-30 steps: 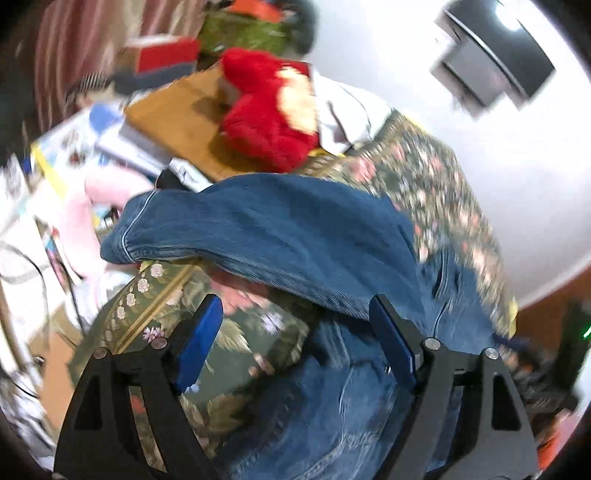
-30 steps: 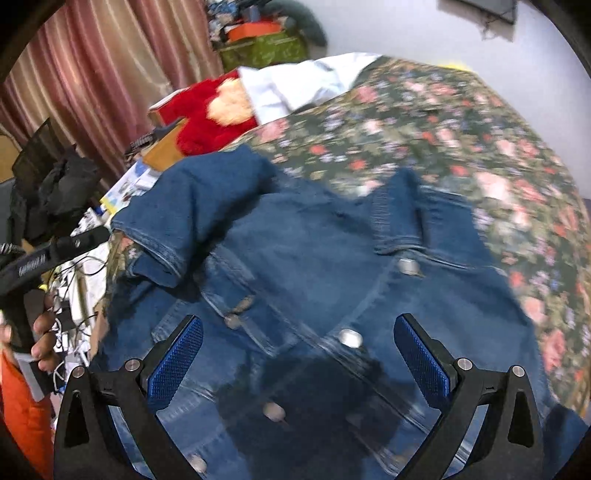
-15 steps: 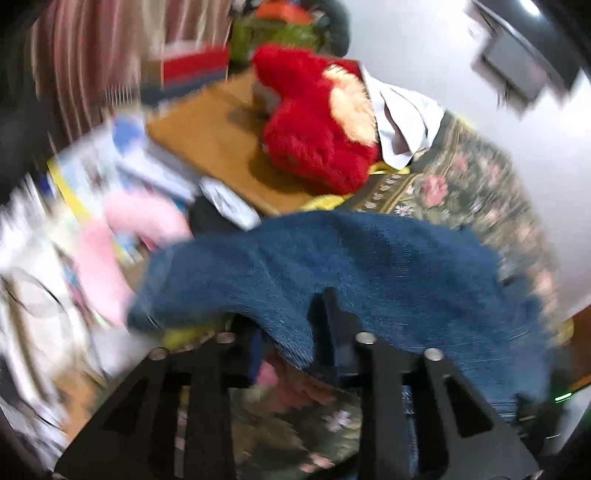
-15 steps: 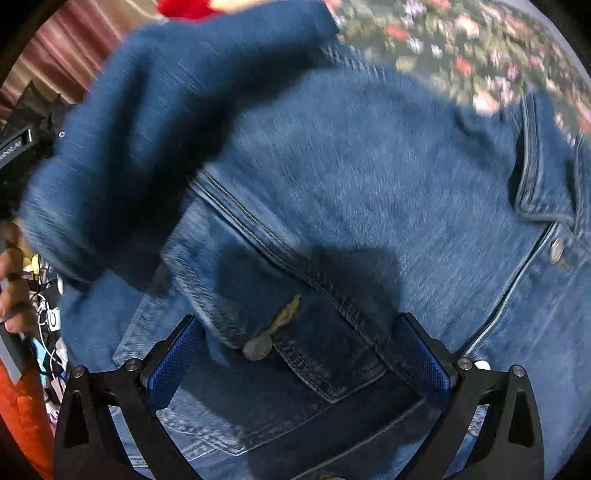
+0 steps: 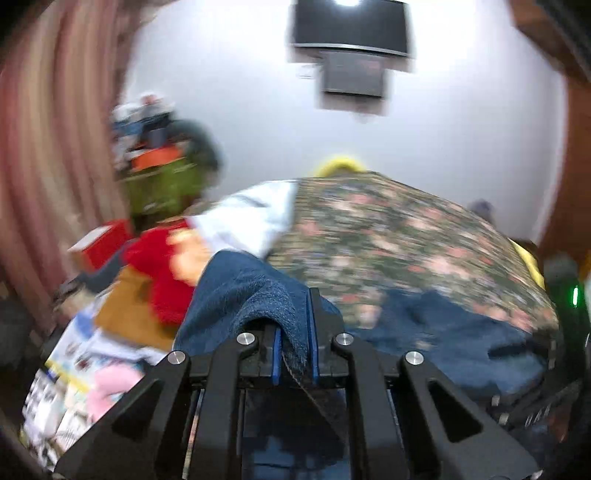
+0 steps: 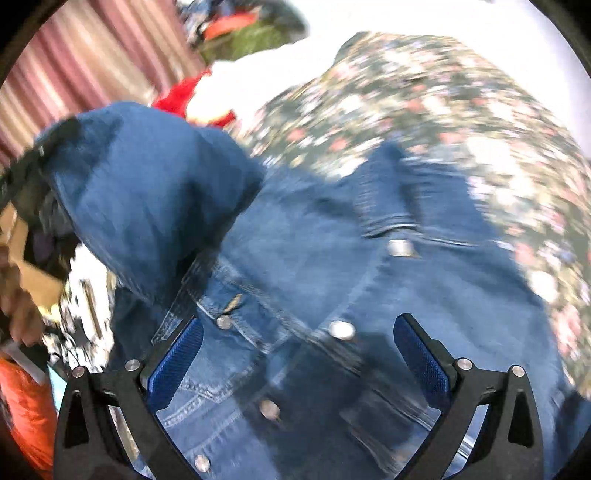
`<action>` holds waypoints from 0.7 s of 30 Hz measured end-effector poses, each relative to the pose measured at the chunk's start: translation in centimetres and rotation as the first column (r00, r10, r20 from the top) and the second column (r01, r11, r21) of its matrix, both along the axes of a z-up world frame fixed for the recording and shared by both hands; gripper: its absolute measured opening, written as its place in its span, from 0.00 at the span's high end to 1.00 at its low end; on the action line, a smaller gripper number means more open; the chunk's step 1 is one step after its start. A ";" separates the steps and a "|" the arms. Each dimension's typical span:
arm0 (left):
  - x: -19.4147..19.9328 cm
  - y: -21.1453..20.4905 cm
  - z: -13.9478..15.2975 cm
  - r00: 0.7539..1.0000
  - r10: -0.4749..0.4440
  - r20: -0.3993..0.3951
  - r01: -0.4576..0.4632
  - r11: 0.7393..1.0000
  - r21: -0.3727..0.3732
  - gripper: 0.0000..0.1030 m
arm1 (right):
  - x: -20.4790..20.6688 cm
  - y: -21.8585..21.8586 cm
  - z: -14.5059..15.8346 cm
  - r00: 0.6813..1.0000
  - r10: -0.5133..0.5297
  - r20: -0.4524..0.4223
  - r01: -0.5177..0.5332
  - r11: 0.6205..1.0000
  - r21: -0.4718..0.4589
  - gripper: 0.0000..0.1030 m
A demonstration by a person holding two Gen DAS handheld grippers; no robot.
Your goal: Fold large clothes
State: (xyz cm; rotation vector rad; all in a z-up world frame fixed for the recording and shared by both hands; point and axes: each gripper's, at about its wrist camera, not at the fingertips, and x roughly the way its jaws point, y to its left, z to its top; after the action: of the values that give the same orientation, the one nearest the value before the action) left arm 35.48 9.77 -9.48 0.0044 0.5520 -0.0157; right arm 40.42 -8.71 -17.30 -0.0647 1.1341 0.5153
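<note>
A blue denim jacket lies front up, buttons showing, on a floral bedspread. My left gripper has a fold of the jacket's sleeve between its blue pads; its jaws are closing and press on the cloth, which is held up off the bed. In the right wrist view the raised sleeve hangs as a hump at the left. My right gripper hovers open over the jacket's chest pocket and buttons, with nothing between its fingers.
A red plush toy and a white cloth lie at the bed's far left. Papers and clutter sit on the left, by a pink curtain. A screen hangs on the white wall. A person's hand shows at the left.
The left gripper went from wide open to shut on the sleeve, then rose and rolled with it. The right gripper dipped close to the jacket and drew back, still open.
</note>
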 end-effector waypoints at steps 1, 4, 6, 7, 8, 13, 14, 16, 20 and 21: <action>0.1 -1.8 -0.5 0.999 -0.036 -0.017 0.036 0.999 0.006 0.90 | -0.3 -1.3 0.6 1.000 -0.024 0.010 0.024 1.000 0.013 0.00; 0.9 -6.9 -3.7 0.979 -0.155 -0.129 0.153 0.988 -0.020 0.90 | -0.7 -6.2 2.7 0.995 -0.097 0.035 0.096 0.995 0.040 0.00; 1.0 -10.0 -6.9 0.948 -0.221 -0.230 0.216 0.975 -0.044 0.90 | -1.9 -9.2 3.9 0.990 -0.134 0.047 0.131 0.990 0.050 0.00; 1.0 -11.2 -8.0 0.933 -0.243 -0.267 0.238 0.970 -0.051 0.90 | -2.3 -10.5 4.2 0.987 -0.151 0.049 0.149 0.988 0.050 0.00; 0.9 -12.5 -9.8 0.910 -0.268 -0.316 0.262 0.963 -0.061 0.90 | -2.4 -11.4 4.2 0.986 -0.161 0.048 0.159 0.986 0.049 0.00; -1.0 -15.6 -14.7 0.841 -0.291 -0.456 0.307 0.951 -0.041 0.89 | -4.3 -14.9 3.4 0.980 -0.199 0.018 0.198 0.980 0.035 0.00; -1.3 -15.6 -14.8 0.835 -0.292 -0.466 0.309 0.950 -0.042 0.85 | -4.4 -15.1 2.9 0.980 -0.198 0.007 0.198 0.980 0.032 0.00; -2.5 -14.6 -14.8 0.825 -0.296 -0.481 0.305 0.950 -0.062 0.74 | -4.6 -15.1 2.4 0.981 -0.193 -0.003 0.193 0.981 0.029 0.00; -5.0 -10.3 -12.1 0.870 -0.261 -0.418 0.243 0.965 -0.096 0.43 | -4.9 -13.1 1.9 0.990 -0.139 0.003 0.139 0.990 0.025 0.00; -5.6 -9.2 -11.4 0.885 -0.242 -0.397 0.224 0.970 -0.094 0.42 | -4.8 -12.3 1.9 0.993 -0.122 0.010 0.121 0.992 0.022 0.00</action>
State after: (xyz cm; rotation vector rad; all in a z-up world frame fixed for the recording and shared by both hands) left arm 29.93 0.54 -20.83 0.0241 0.9675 -0.2704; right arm 35.64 -20.98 -15.44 0.0201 1.1143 0.4181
